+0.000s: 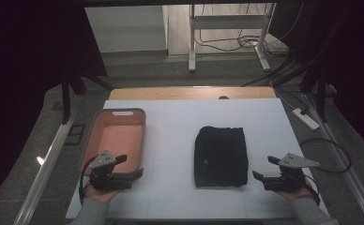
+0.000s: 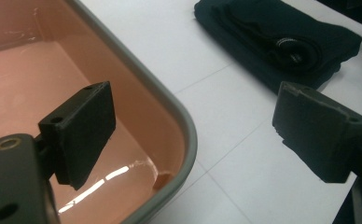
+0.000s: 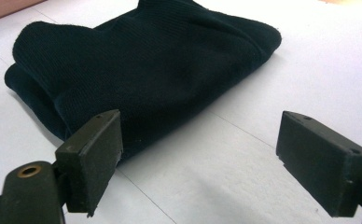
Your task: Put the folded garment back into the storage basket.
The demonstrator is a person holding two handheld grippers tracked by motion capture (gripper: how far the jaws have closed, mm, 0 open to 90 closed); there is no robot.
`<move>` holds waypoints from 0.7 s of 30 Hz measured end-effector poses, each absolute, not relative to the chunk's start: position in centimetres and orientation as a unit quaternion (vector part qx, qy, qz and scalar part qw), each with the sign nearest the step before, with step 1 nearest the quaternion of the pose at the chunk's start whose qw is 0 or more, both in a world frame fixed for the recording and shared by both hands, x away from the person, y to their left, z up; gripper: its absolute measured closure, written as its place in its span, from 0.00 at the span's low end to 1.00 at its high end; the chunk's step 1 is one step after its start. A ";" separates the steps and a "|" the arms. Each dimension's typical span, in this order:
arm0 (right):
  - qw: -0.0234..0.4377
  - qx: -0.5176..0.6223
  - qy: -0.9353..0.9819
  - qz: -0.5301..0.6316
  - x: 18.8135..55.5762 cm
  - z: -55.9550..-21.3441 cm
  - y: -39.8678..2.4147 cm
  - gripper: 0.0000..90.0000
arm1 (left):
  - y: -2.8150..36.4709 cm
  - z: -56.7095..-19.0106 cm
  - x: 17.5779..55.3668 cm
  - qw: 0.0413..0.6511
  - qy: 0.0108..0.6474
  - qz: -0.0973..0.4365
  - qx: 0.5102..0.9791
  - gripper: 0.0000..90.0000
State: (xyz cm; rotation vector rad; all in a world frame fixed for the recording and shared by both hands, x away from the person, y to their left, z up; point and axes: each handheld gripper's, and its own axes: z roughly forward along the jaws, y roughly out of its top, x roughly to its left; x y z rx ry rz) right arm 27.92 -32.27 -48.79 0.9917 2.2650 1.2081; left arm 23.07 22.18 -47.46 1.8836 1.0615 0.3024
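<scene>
A folded black garment (image 1: 220,155) lies in the middle of the white table (image 1: 180,117); its ribbed cloth (image 3: 151,70) is close in the right gripper view, and the left gripper view shows a metal button on the garment (image 2: 281,39). A pink basin with a grey rim (image 1: 117,136) stands at the left. My left gripper (image 1: 128,168) is open at the basin's near right corner, one jaw over the basin (image 2: 39,84), the other over the table. My right gripper (image 1: 263,169) is open, just right of the garment's near corner, empty.
A white power strip (image 1: 306,118) and cables lie on the floor to the right. A metal stand (image 1: 227,28) is beyond the table's far wooden edge. Dark drapes hang on both sides.
</scene>
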 end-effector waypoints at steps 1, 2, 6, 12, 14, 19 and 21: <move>0.194 0.354 0.807 0.431 27.9 -48.8 -32.3 0.17 | 22.1 -47.4 23.2 0.462 0.431 0.122 0.766 0.15; 0.194 0.354 0.807 0.431 27.9 -48.8 -32.3 0.17 | 22.0 -47.3 23.3 0.462 0.431 0.121 0.766 0.15; 0.198 0.352 0.807 0.430 27.9 -48.8 -32.3 0.17 | 21.6 -46.9 23.6 0.464 0.428 0.122 0.765 0.15; 0.204 0.354 0.805 0.431 27.8 -48.8 -32.5 0.17 | 20.9 -46.6 24.2 0.466 0.428 0.117 0.765 0.15; 0.204 0.356 0.803 0.433 27.8 -48.7 -32.6 0.17 | 20.7 -46.6 24.4 0.465 0.427 0.116 0.767 0.15; 0.202 0.354 0.805 0.430 27.9 -48.8 -32.4 0.17 | 20.1 -46.6 24.9 0.462 0.421 0.112 0.773 0.14; 0.201 0.355 0.805 0.431 27.9 -48.9 -32.4 0.18 | 19.9 -46.5 25.1 0.461 0.420 0.110 0.774 0.14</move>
